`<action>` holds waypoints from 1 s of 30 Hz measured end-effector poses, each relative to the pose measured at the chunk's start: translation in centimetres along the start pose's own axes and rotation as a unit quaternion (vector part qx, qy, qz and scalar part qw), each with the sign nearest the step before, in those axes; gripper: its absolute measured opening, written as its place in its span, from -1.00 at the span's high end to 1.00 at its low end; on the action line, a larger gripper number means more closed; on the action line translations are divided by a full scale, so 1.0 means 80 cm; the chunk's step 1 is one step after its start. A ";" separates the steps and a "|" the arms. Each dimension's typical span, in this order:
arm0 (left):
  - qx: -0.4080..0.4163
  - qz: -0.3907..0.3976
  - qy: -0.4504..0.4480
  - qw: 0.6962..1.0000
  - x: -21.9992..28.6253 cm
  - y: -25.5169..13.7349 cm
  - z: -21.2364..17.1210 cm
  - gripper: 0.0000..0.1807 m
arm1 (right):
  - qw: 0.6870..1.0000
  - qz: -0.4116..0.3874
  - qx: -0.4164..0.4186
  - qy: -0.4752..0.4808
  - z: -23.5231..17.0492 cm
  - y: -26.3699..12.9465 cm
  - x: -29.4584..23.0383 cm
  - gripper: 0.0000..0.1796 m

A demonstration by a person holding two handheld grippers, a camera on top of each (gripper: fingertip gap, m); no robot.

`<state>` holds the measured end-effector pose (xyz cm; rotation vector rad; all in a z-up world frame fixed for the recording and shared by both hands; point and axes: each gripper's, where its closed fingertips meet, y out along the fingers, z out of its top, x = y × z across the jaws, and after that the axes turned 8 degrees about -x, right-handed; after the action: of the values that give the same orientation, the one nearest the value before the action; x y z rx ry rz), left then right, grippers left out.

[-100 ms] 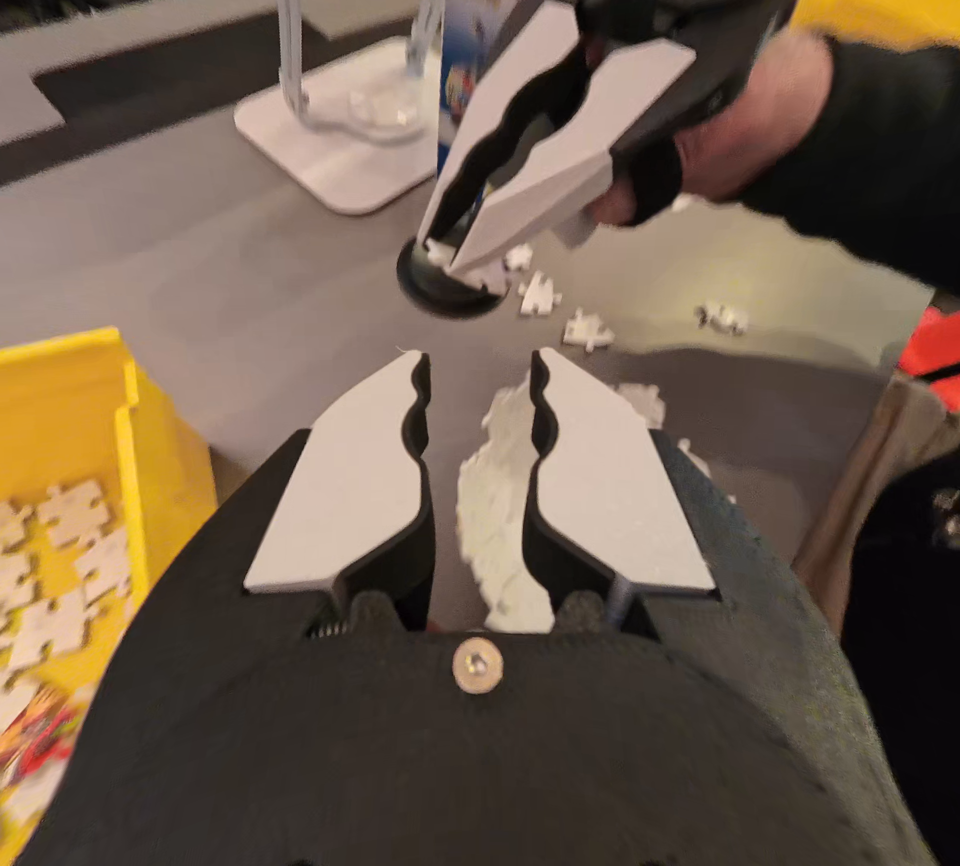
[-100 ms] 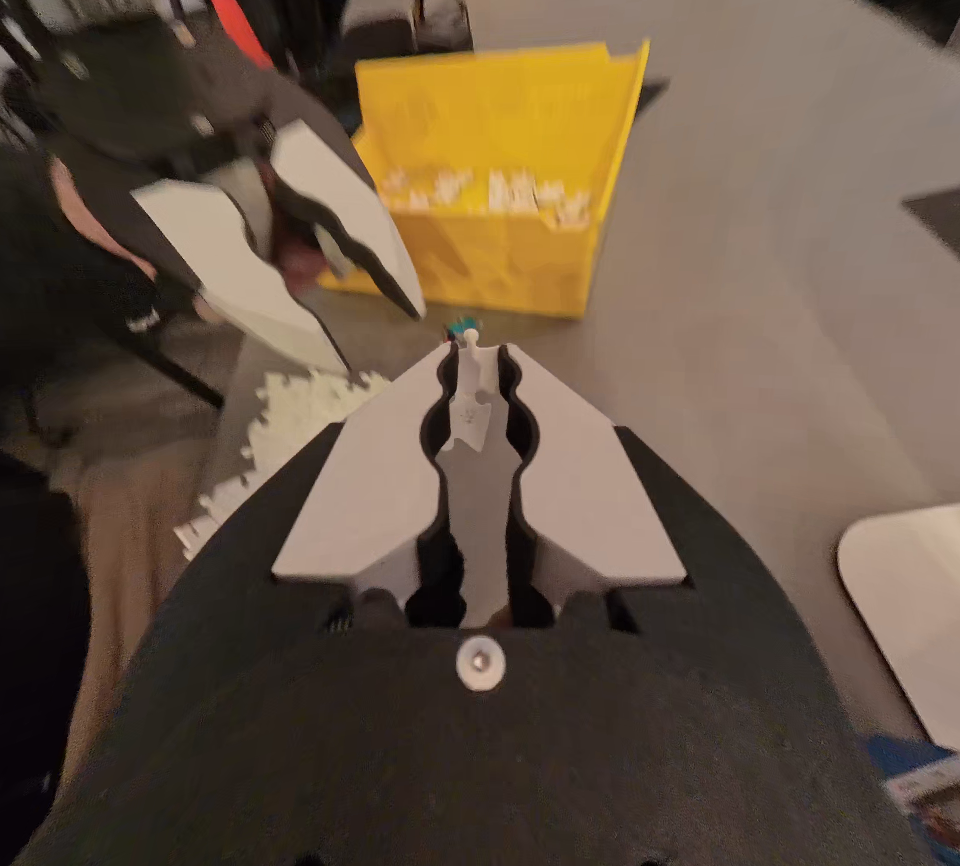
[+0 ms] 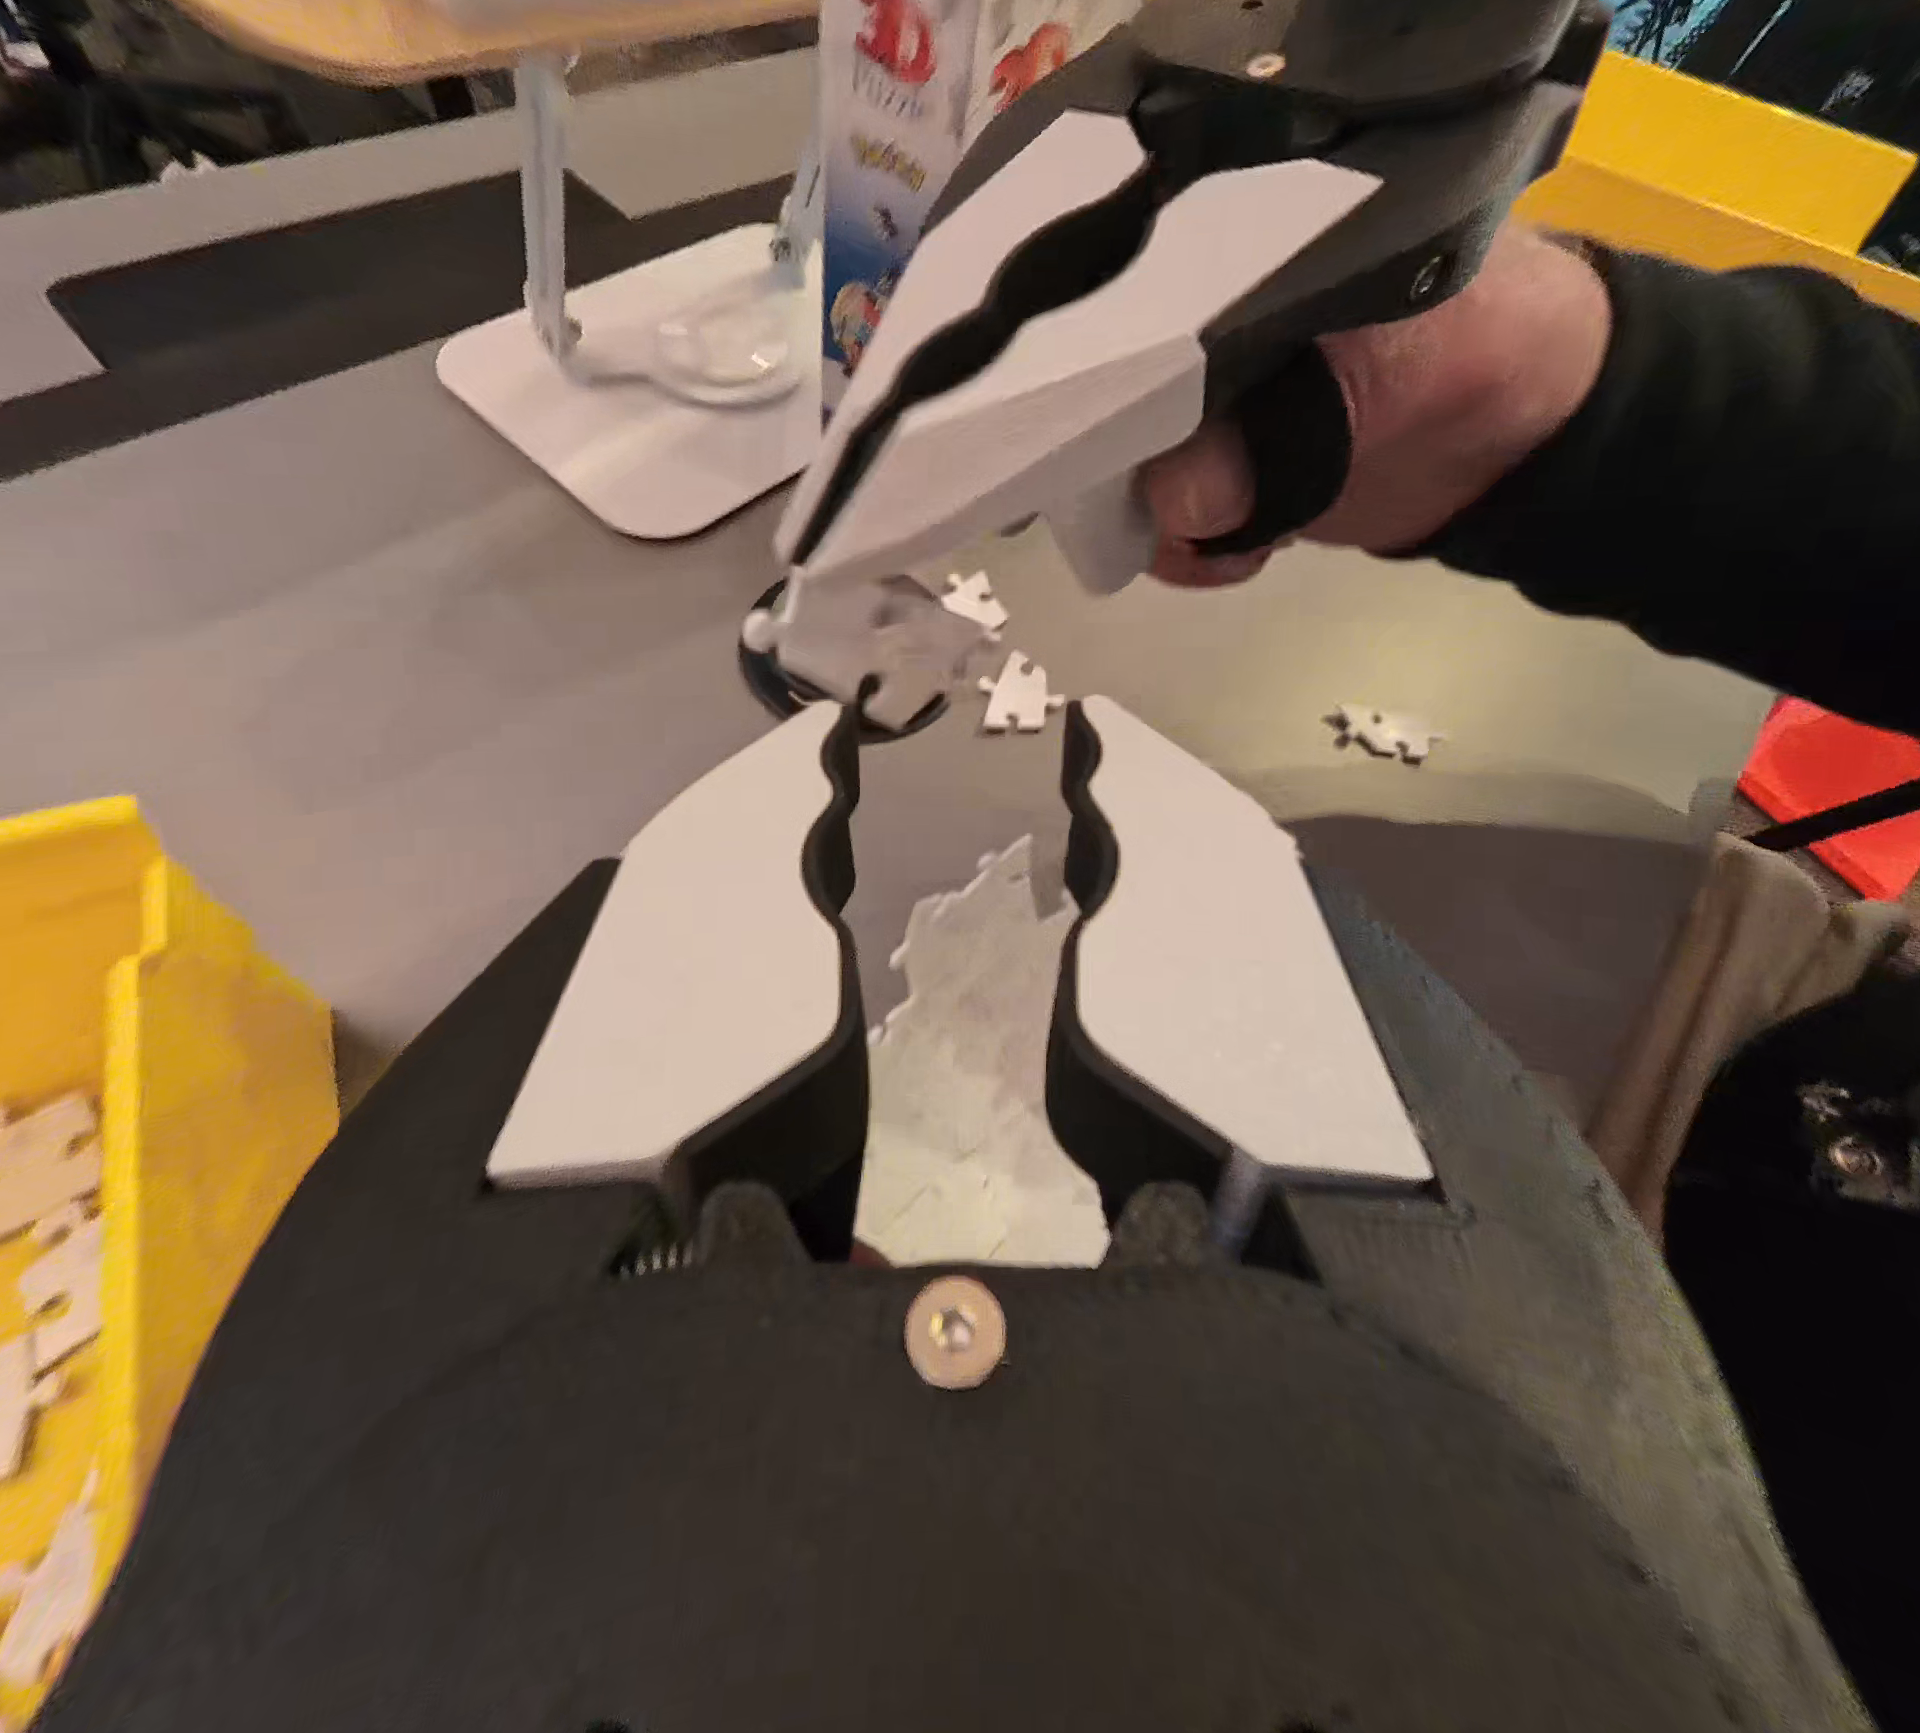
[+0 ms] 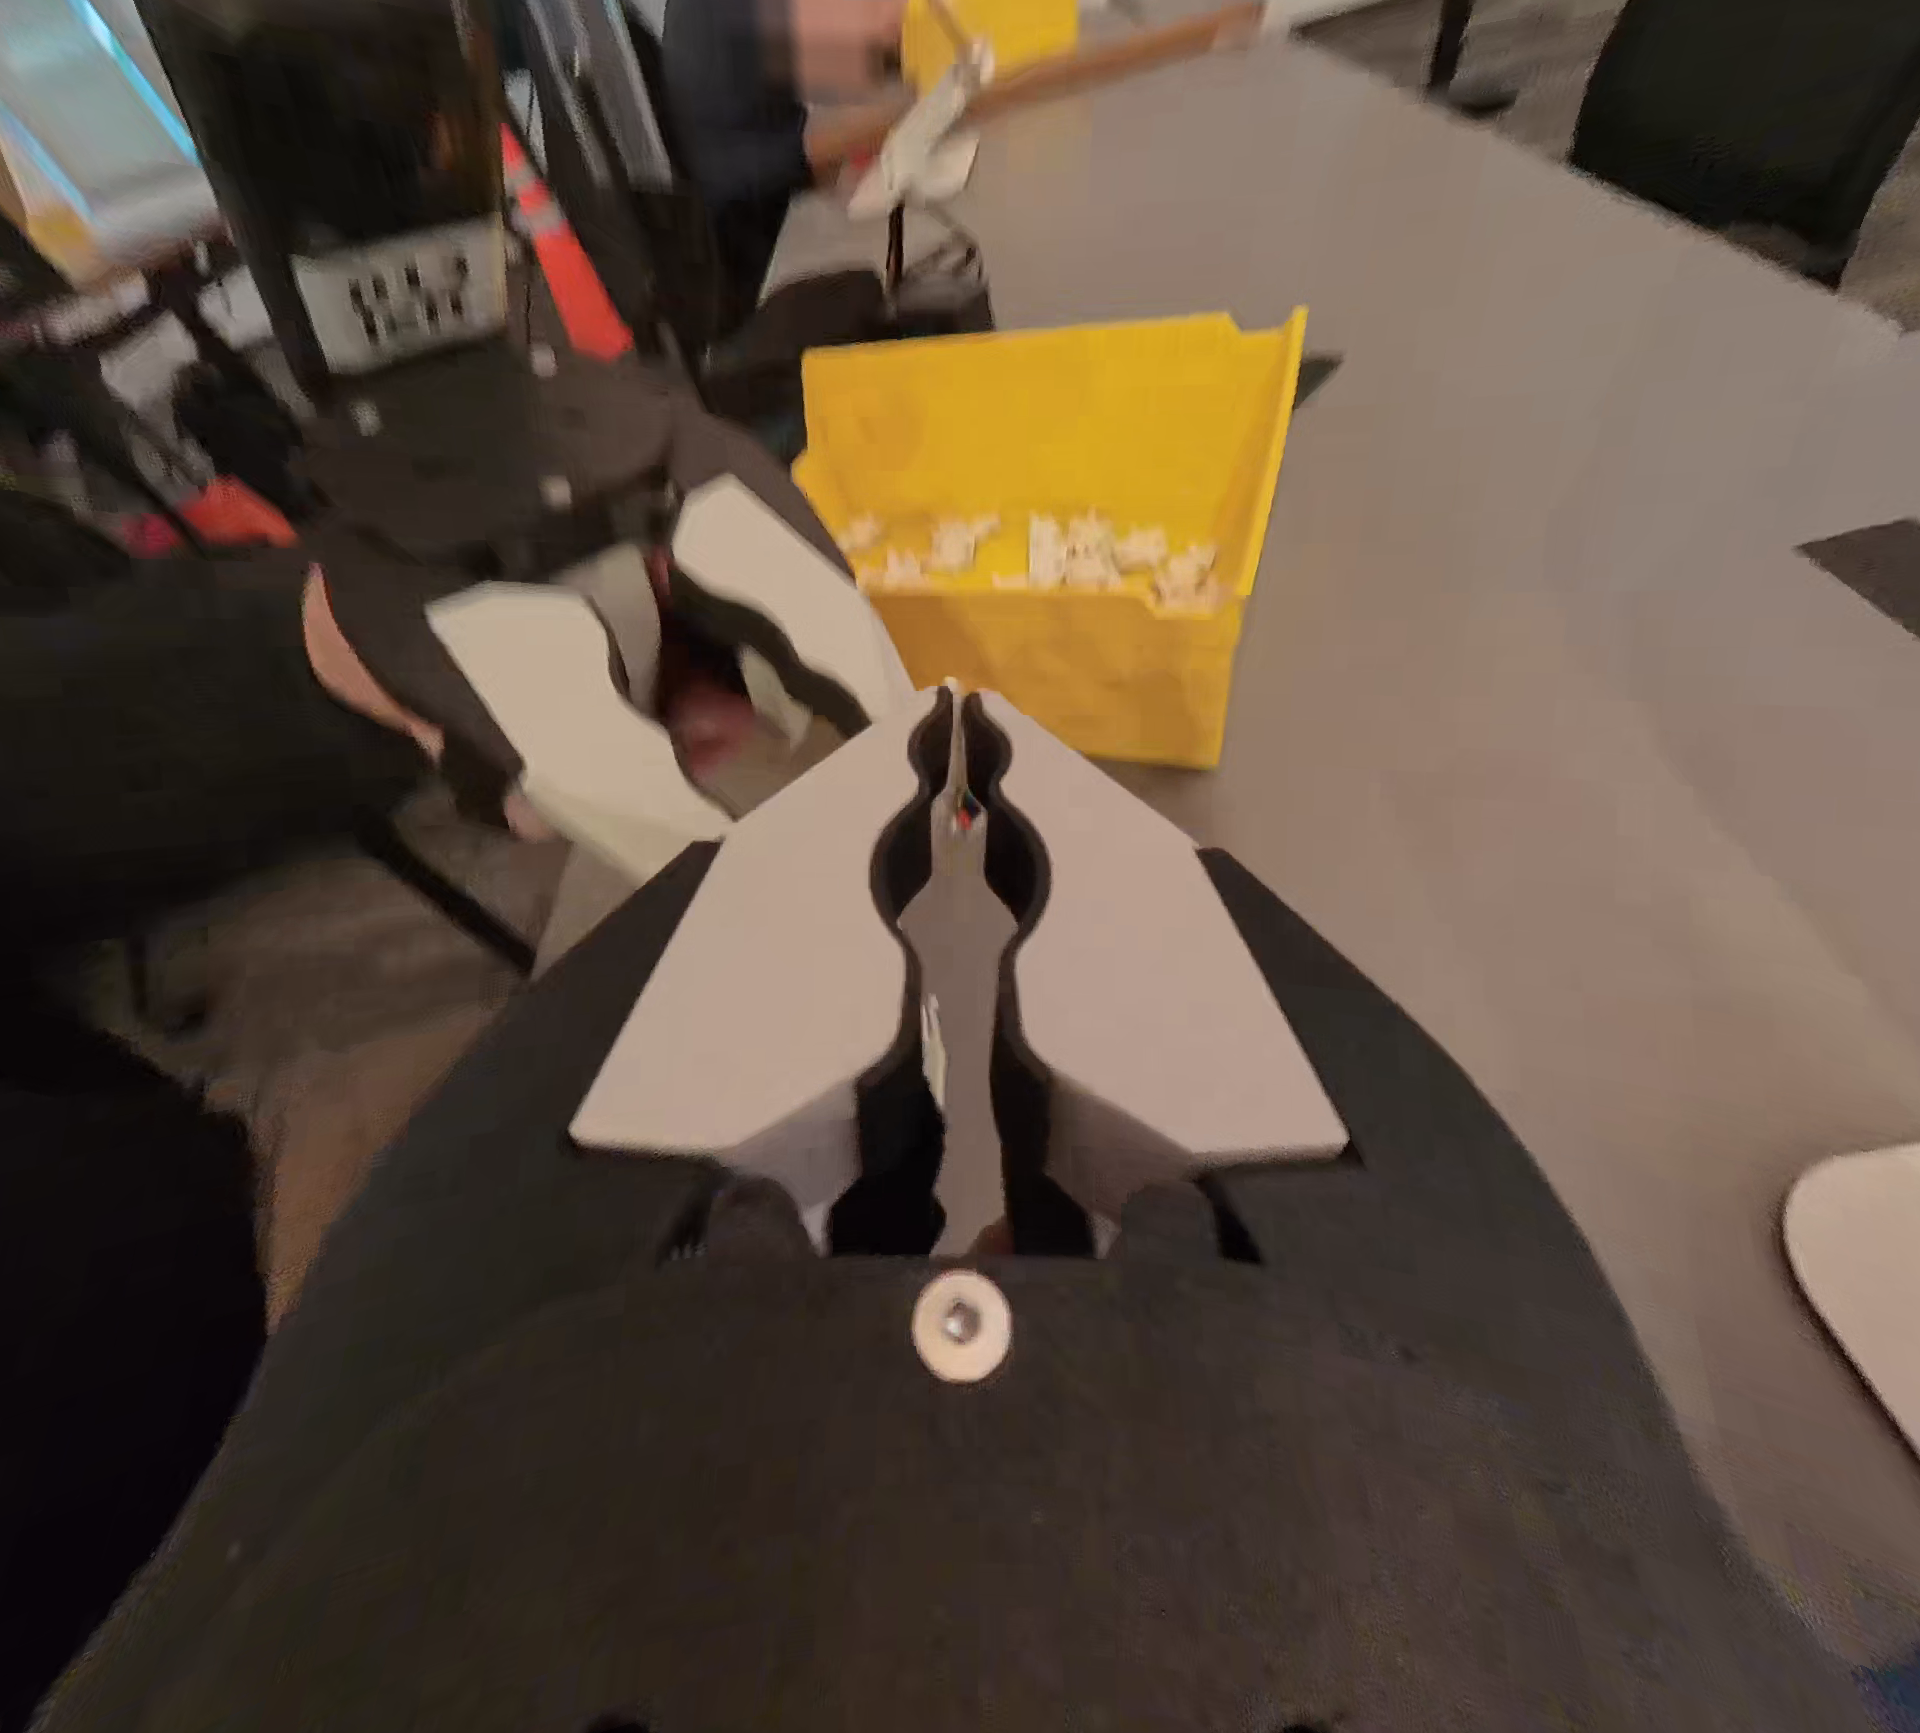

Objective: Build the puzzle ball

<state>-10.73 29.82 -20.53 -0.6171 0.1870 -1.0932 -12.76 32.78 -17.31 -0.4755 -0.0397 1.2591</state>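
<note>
My left gripper (image 3: 956, 733) is open and hovers over a white assembled puzzle section (image 3: 977, 1060) that lies on the grey table (image 3: 364, 644), seen between its fingers. My right gripper (image 3: 805, 577) comes in from the upper right, shut on a white puzzle piece (image 3: 883, 655), just above a black round stand (image 3: 790, 696). In the right wrist view my right gripper (image 4: 954, 712) holds that piece (image 4: 954, 784) edge-on, and the left gripper (image 4: 779, 748) shows at the left with its jaws apart.
Loose white pieces (image 3: 1013, 696) lie past the stand, one farther right (image 3: 1382, 733). A yellow bin (image 3: 177, 1008) of pieces stands at the left; it shows ahead in the right wrist view (image 4: 1039, 675). A puzzle box (image 3: 935, 156) and a white stand (image 3: 623, 436) are behind. A person sits beyond. The gap from one gripper's tips to the other's is roughly 4 centimetres.
The right gripper has tilted up and the piece in it now shows edge-on instead of flat. The left gripper stays open over the section.
</note>
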 end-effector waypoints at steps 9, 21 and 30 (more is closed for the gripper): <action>0.076 0.002 -0.056 0.995 -0.001 0.008 0.024 0.71 | 0.997 0.025 0.056 0.034 0.017 -0.006 -0.021 1.00; -0.001 -0.101 -0.091 0.991 0.004 -0.008 -0.013 0.98 | 0.994 0.034 -0.056 -0.090 -0.001 -0.011 -0.044 0.78; -0.095 -0.103 -0.079 0.987 0.003 -0.004 -0.054 0.97 | 0.968 0.048 -0.194 -0.153 -0.037 0.025 -0.044 0.98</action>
<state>-12.77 27.90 -23.85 -0.9061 0.0910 -1.2287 -14.82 29.07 -19.91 -0.6191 -0.5382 1.4176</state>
